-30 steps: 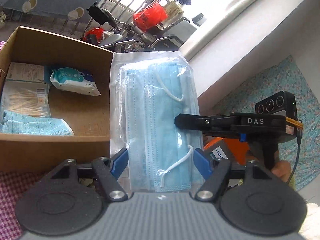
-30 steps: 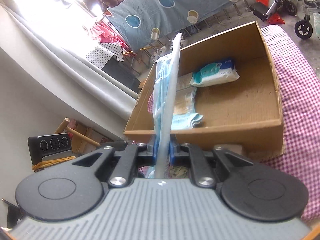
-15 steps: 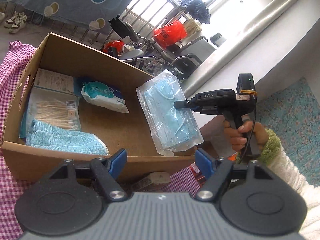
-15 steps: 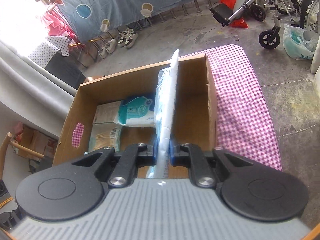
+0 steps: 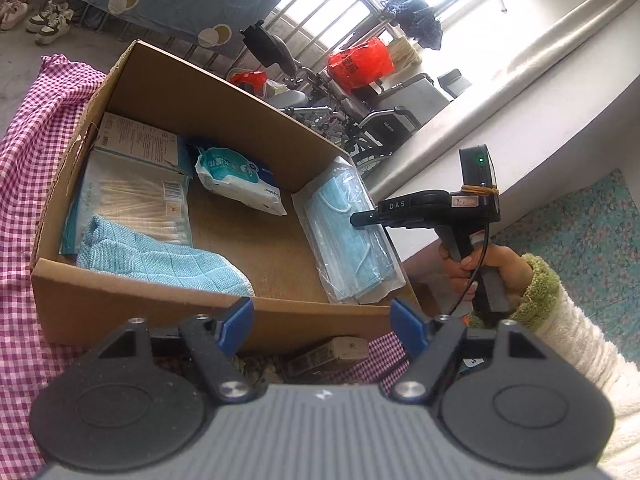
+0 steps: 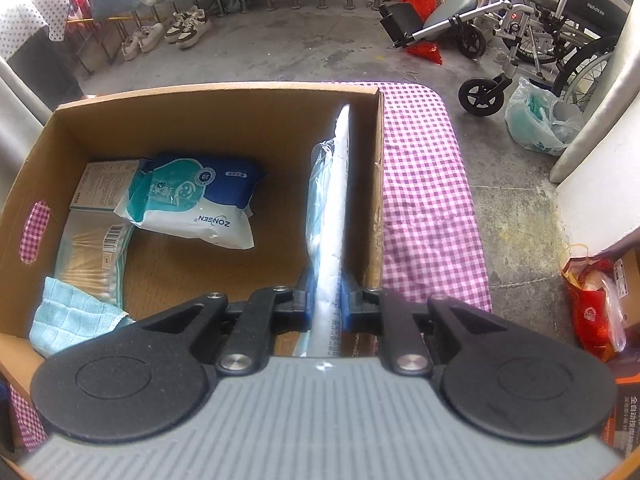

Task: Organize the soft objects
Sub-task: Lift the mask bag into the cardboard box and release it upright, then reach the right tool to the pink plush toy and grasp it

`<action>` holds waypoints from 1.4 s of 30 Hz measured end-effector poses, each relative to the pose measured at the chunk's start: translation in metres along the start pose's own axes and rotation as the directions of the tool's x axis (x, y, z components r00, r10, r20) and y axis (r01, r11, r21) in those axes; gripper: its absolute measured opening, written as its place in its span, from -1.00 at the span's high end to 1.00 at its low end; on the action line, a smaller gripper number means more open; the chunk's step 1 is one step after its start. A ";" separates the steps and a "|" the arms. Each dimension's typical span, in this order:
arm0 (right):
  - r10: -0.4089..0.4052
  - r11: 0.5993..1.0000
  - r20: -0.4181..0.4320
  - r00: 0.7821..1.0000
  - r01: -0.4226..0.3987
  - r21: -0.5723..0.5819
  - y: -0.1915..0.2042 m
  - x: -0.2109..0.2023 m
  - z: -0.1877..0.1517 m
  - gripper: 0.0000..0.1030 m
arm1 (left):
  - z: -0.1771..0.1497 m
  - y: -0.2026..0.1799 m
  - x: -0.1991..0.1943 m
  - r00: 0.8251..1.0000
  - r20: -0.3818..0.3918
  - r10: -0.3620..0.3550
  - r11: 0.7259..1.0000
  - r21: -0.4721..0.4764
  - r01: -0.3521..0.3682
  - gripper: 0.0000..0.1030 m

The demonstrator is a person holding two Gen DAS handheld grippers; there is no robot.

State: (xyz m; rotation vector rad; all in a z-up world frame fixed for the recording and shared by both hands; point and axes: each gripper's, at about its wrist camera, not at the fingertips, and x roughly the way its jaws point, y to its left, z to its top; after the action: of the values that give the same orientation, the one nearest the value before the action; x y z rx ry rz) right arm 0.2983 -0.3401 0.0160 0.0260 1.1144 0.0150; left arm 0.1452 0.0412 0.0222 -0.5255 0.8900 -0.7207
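Observation:
My right gripper (image 6: 326,306) is shut on a clear packet of blue face masks (image 6: 327,216), held edge-on inside the right side of a cardboard box (image 6: 224,118). In the left wrist view the mask packet (image 5: 348,236) leans against the box's right wall, with my right gripper (image 5: 358,220) clamped on its edge. My left gripper (image 5: 322,316) is open and empty, in front of the near wall of the box (image 5: 140,300). Inside lie a light blue cloth (image 5: 160,258), a wet-wipe pack (image 5: 236,180), a cotton-swab packet (image 5: 136,208) and a flat white packet (image 5: 136,138).
The box sits on a surface with a pink checked cloth (image 6: 424,200). Small cartons (image 5: 332,356) lie under the box's near edge. Wheelchairs (image 6: 532,24), shoes (image 6: 168,34) and a white plastic bag (image 6: 540,120) stand on the concrete floor beyond. A white wall (image 5: 520,120) is at the right.
The right gripper carried the mask packet away from my left gripper and down into the box's right side. The left gripper has drawn back and stays open.

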 end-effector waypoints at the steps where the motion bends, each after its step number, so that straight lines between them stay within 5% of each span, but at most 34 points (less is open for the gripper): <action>1: -0.010 1.000 0.002 1.000 0.010 -0.003 0.002 0.000 0.000 0.76 | -0.001 0.000 -0.001 1.000 0.000 0.002 1.000 0.001 -0.002 -0.46; 4: -0.024 1.000 0.002 1.000 0.024 0.008 0.003 -0.005 0.001 0.57 | -0.004 0.000 -0.003 1.000 0.002 0.008 1.000 0.001 -0.008 -0.48; 10: -0.028 1.000 0.063 0.998 0.028 0.008 0.003 -0.023 0.003 0.52 | -0.009 -0.001 -0.010 1.000 0.009 0.024 1.000 -0.003 -0.024 -0.49; 12: -0.045 0.999 0.096 0.994 0.045 -0.002 0.005 -0.031 0.001 0.32 | -0.010 -0.002 -0.013 0.999 0.014 0.033 0.999 -0.003 -0.033 -0.51; 20: -0.141 0.988 0.263 0.954 0.154 -0.030 -0.004 -0.075 -0.012 0.19 | -0.014 -0.009 -0.022 0.997 0.036 0.064 0.998 0.004 -0.064 -0.55; 25: -0.032 0.999 0.322 0.946 0.034 0.000 -0.019 -0.105 -0.028 0.20 | -0.019 -0.016 -0.025 0.996 0.042 0.079 0.997 0.012 -0.079 -0.56; 29: 0.117 0.993 0.268 0.956 -0.119 -0.007 -0.009 -0.105 -0.030 0.24 | -0.023 -0.020 -0.028 0.995 0.048 0.085 0.996 0.013 -0.086 -0.56; 33: 0.164 0.986 0.154 0.974 -0.161 -0.035 0.015 -0.077 -0.022 0.28 | -0.026 -0.020 -0.030 0.995 0.051 0.086 0.996 0.006 -0.086 -0.56; 37: 0.057 0.998 0.052 0.997 -0.055 -0.032 0.024 -0.026 -0.006 0.29 | -0.026 -0.016 -0.032 0.995 0.053 0.088 0.996 -0.005 -0.088 -0.56; 39: -0.028 0.999 -0.003 1.000 0.028 -0.031 0.022 -0.002 0.000 0.48 | -0.025 -0.014 -0.033 0.994 0.054 0.093 0.996 -0.013 -0.092 -0.56; 42: -0.070 0.997 -0.049 0.996 0.067 -0.048 0.032 0.010 0.004 0.43 | -0.025 -0.011 -0.036 0.993 0.063 0.100 0.995 -0.020 -0.099 -0.56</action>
State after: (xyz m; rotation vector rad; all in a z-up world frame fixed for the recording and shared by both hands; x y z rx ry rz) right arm 0.3061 -0.3084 0.0095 -0.0540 1.1647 -0.0201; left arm 0.1049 0.0581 0.0346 -0.5127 0.8571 -0.6026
